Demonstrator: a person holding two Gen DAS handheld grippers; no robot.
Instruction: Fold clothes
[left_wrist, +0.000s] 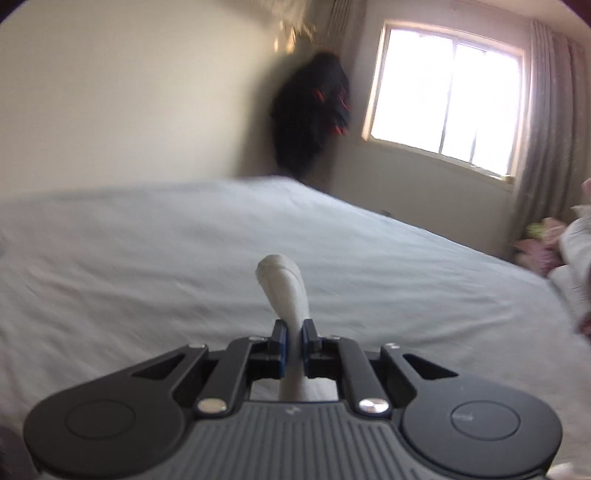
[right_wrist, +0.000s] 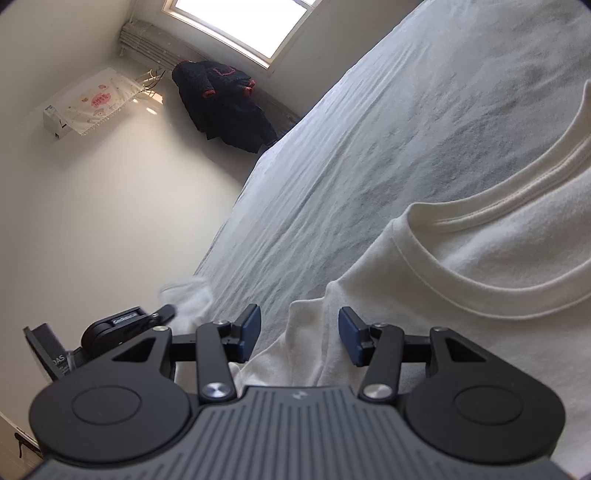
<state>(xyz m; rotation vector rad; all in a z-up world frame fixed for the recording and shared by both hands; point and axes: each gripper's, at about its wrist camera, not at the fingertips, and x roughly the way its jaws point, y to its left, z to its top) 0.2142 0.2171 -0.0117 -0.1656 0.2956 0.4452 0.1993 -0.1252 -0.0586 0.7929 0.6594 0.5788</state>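
Two claws over a pale bed (left_wrist: 147, 266). Left wrist view, lower centre: left claw (left_wrist: 293, 341) clamped on a bunched strip of white cloth (left_wrist: 284, 284) that stands up past the pads, rounded end above the sheet; frame is blurred. Dark coat (left_wrist: 314, 110) hangs in the corner at upper centre, window (left_wrist: 447, 99) upper right, curtain (left_wrist: 546, 129) at the far right edge. Right wrist view: right claw (right_wrist: 299, 334) at lower centre, jaws apart, gripping nothing, a fold of the white shirt (right_wrist: 480, 295) lying between the pads. Shirt spreads over the bed across the right of the frame, collar upward.
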